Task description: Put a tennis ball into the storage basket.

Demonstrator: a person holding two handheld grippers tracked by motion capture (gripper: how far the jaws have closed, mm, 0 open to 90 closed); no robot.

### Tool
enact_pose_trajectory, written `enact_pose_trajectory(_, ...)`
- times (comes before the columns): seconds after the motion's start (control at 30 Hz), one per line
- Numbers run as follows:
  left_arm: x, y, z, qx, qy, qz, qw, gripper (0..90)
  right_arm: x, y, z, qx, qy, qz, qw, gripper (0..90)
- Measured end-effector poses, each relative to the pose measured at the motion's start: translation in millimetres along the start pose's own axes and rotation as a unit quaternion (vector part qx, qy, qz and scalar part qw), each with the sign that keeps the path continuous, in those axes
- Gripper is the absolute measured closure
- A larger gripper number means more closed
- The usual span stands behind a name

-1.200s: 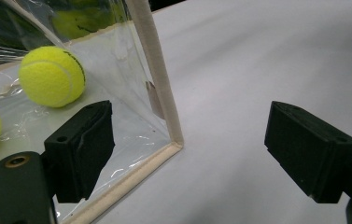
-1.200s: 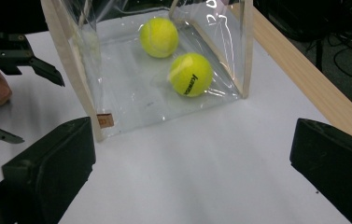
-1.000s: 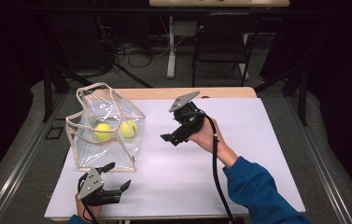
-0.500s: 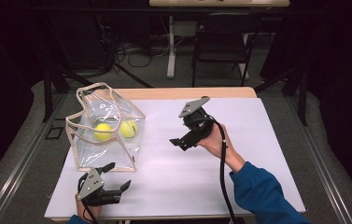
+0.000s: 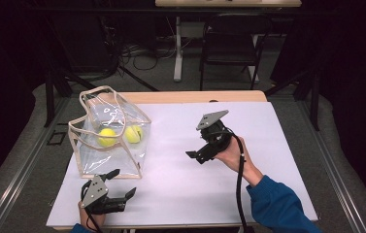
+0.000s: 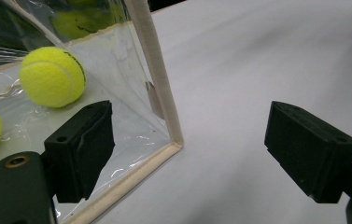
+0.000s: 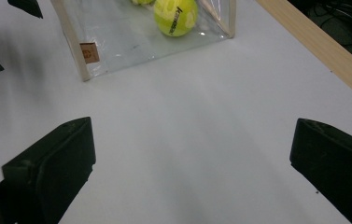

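Note:
A clear plastic bag [image 5: 108,141] with beige trim stands at the table's left, holding two yellow tennis balls [image 5: 107,137] [image 5: 133,134]. My left gripper [image 5: 117,187] rests open on the table just in front of the bag's near corner [image 6: 173,140], its jaws wide apart and empty. A ball [image 6: 52,77] shows through the bag wall in the left gripper view. My right gripper [image 5: 197,155] is held open above the middle of the table, pointing toward the bag [image 7: 145,37], nothing between its jaws. A ball [image 7: 176,16] lies inside near that side.
The white tabletop [image 5: 277,145] has a wooden strip [image 5: 195,97] along its far edge. A dark chair [image 5: 229,48] and a table leg [image 5: 176,48] stand beyond it on the grey floor. A cable [image 5: 241,184] trails from the right gripper.
My right gripper has moved right and toward the near side, away from the bag, staying open. The left gripper and the bag have not moved.

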State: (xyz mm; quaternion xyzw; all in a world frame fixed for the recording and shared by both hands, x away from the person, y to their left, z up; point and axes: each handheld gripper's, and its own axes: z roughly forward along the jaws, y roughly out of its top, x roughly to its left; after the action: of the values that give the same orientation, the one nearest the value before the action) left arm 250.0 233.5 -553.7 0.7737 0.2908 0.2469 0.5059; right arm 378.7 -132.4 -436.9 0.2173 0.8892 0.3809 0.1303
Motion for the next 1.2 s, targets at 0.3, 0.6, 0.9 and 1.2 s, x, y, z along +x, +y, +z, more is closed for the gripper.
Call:
enact_pose_trajectory(0.3, -0.1, 0.2, 0.0, 0.001, 0.0, 0.001, 1.0, 16.0, 0.4, -17.8, -8.1, 0.0, -0.009, 0.003, 1.0, 0.0)
enact_pose_trajectory(0.6, 0.2, 0.2, 0.1, 0.001, 0.0, 0.002, 1.0, 15.9, 1.3, -35.6, -14.4, 0.002, -0.016, 0.013, 0.9998, 0.0)
enact_pose_trajectory(0.9, -0.6, 0.2, -0.1, 0.001, 0.001, 0.001, 1.0, 16.0, 2.2, -56.0, -20.5, 0.003, -0.024, 0.024, 0.9994, 0.0)
enact_pose_trajectory(1.2, -0.4, 0.2, 0.0, 0.002, 0.002, 0.001, 1.0, 16.0, 2.9, -79.1, -26.4, 0.005, -0.034, 0.039, 0.9986, 0.0)
